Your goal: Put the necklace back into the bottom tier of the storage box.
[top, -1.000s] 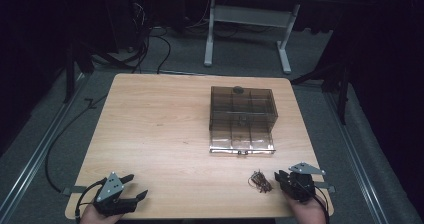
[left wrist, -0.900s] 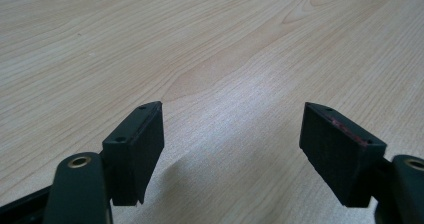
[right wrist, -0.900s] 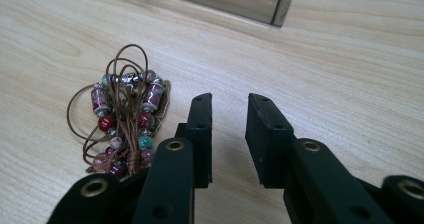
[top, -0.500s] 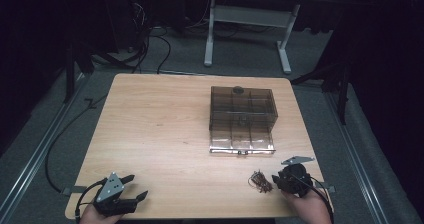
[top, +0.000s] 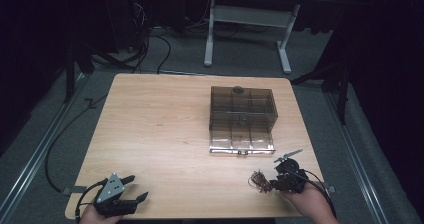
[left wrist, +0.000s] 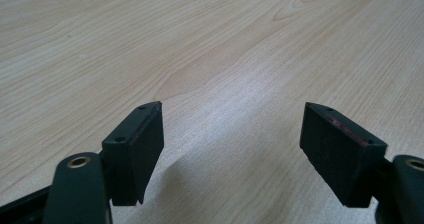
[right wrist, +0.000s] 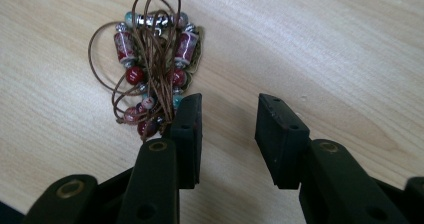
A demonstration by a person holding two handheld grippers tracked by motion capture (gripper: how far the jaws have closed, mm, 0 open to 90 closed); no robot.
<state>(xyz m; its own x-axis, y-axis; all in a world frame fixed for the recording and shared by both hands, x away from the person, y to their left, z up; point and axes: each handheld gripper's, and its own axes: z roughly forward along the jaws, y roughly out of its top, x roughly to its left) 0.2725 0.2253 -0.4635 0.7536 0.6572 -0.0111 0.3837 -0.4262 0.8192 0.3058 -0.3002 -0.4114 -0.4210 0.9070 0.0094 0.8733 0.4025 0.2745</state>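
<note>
A tangle of brown cord strung with red, white and teal beads (right wrist: 150,74) lies on the wooden table (top: 160,129) near its front right corner (top: 259,180). My right gripper (right wrist: 227,104) rests just right of it (top: 274,181). Its jaws have just been opening and stand apart with only bare wood between them. The bead tangle lies outside the left finger (right wrist: 187,129), against its outer side. My left gripper (top: 136,187) sits at the front left corner, open wide over bare wood (left wrist: 232,109). A smoky clear compartment box (top: 242,116) stands shut behind the beads.
The box's front flap (top: 242,145) lies flat on the table toward me. Cables (top: 55,149) trail off the left side onto the grey floor. A white-legged desk (top: 250,19) stands beyond the far edge.
My right gripper has shifted left toward the beads and its top plate has tilted. The left gripper and the beads have stayed put.
</note>
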